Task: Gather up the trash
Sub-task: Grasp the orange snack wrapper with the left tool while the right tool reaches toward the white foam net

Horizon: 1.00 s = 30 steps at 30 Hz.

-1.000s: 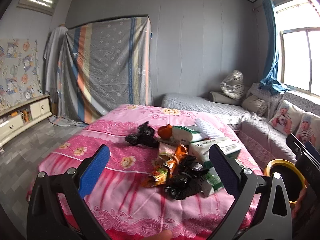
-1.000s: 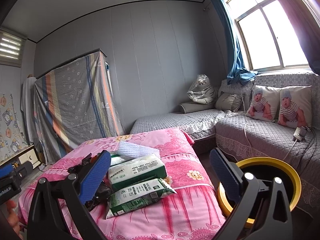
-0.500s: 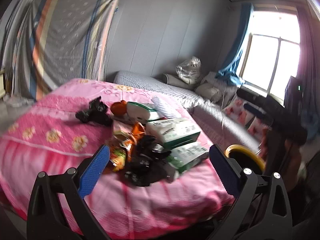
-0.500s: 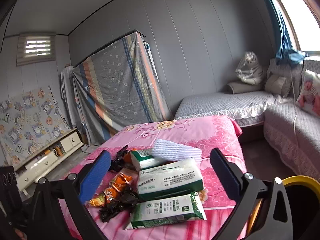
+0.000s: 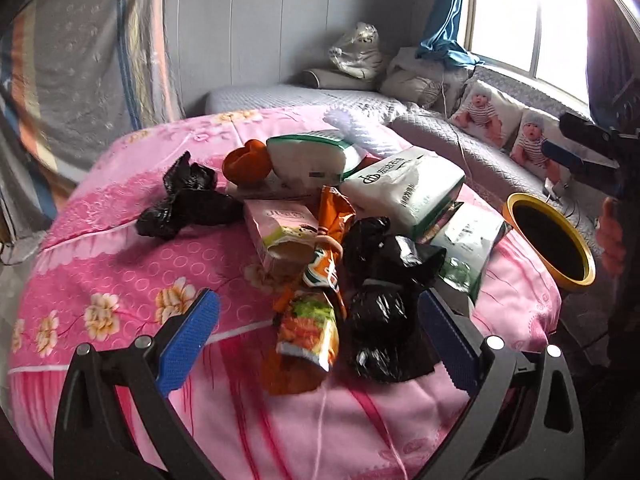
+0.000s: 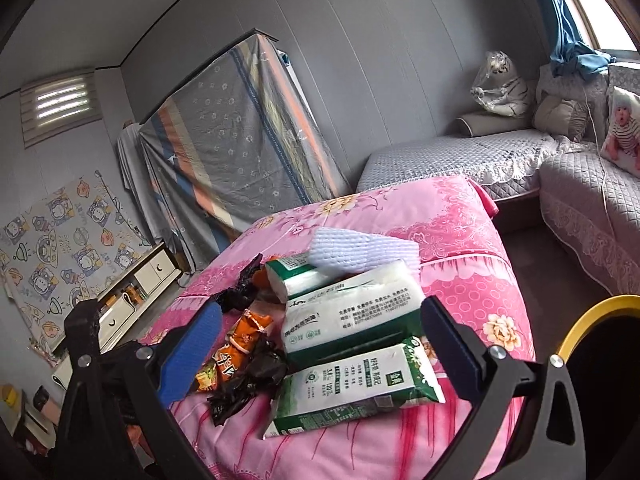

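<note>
Trash lies piled on a pink bedspread (image 5: pixel 100 264). My left gripper (image 5: pixel 318 340) is open just above the pile's near end, with a colourful snack wrapper (image 5: pixel 308 332) and a crumpled black bag (image 5: pixel 384 320) between its fingers. Behind them lie a pink carton (image 5: pixel 280 232), an orange wrapper (image 5: pixel 332 224), a second black bag (image 5: pixel 184 200), an orange object (image 5: pixel 246 162) and tissue packs (image 5: pixel 404 190). My right gripper (image 6: pixel 320 348) is open too, held above two green-and-white tissue packs (image 6: pixel 352 312) near the bed's edge. A black bin with a yellow rim (image 5: pixel 548 240) stands beside the bed.
A grey quilted sofa (image 6: pixel 460 156) with baby-print cushions (image 5: pixel 484 112) runs along the wall and window. A striped cloth covers tall furniture (image 6: pixel 240 136). A low white cabinet (image 6: pixel 132 292) stands at the left. White mesh foam (image 6: pixel 360 252) lies behind the packs.
My left gripper has come closer and lower over the pile, so wrapper and black bag now sit between its fingers. My right gripper has swung left toward the bed; the bin slid to the frame's edge.
</note>
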Tool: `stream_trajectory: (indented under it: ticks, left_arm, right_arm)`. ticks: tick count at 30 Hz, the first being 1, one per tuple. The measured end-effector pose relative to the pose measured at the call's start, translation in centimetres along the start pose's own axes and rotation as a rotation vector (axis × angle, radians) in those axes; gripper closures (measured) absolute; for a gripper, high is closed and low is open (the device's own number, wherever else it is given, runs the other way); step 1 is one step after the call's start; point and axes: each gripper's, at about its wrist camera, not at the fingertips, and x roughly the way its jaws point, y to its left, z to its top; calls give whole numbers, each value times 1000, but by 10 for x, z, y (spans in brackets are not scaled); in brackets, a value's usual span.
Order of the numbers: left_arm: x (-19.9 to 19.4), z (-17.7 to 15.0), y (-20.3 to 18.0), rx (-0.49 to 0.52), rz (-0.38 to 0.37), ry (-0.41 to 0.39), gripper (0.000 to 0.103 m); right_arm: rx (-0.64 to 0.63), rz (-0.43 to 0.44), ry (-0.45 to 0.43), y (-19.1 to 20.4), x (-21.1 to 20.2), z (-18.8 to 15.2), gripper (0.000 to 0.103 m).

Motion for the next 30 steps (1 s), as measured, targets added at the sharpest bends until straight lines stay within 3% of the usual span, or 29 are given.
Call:
stream_trajectory:
  ticks: [2,6,8,12,14,20,26,30]
  left_arm:
    - [17,5,5,6,17,26,8]
    - [41,9,15,-29,-20,83,10]
    - [51,10,16,-27,-19,107,25]
    - [61,7,21,-32,3,137,39]
    - [65,6,27,-51,-7,148,61]
    - [46,2,28,-48,-13,105,63]
    - [8,-7,18,-33,-51,24,63]
    - [-9,-11,16,-66,-83,-22,63]
  right_arm:
    - [10,-8,1,-5,3,1,7]
    - [38,-21,18,-14,7,-4,7]
    - [50,-5,32,-18,10,-6,7]
    - [48,70,57,-16,12,-7,7]
    - [44,95,57,-12,12,-6,7]
    - [-51,133,82,9,19,-2,7]
    - [-257,-57,88,18,58,19,7]
    - [-324,-84,211,17,119,41,7]
